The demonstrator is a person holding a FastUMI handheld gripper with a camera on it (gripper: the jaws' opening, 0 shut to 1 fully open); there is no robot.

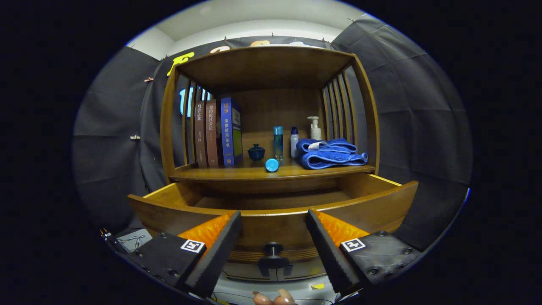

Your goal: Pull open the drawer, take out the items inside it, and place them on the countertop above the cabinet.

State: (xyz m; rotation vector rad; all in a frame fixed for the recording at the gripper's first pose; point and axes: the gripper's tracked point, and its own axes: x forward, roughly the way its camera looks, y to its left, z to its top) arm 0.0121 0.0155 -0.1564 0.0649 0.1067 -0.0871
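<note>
Hovering wide open, gripper (273, 237) holds nothing; fingers (220, 245) apart either side of the drawer knob (273, 250), not touching it. Drawer (178, 212) pulled out just beyond the fingers, its inside looks bare wood, though the near part is hidden by its front. Countertop (237, 173) farther back: books (216, 133) left, small teapot (256, 152), blue cap (272, 164) near the edge, bottles (278, 142) mid, folded blue towel (328, 153) right, pump bottle (314, 128) behind it. Fingertips of a hand (274, 299) nearest, below the gripper.
</note>
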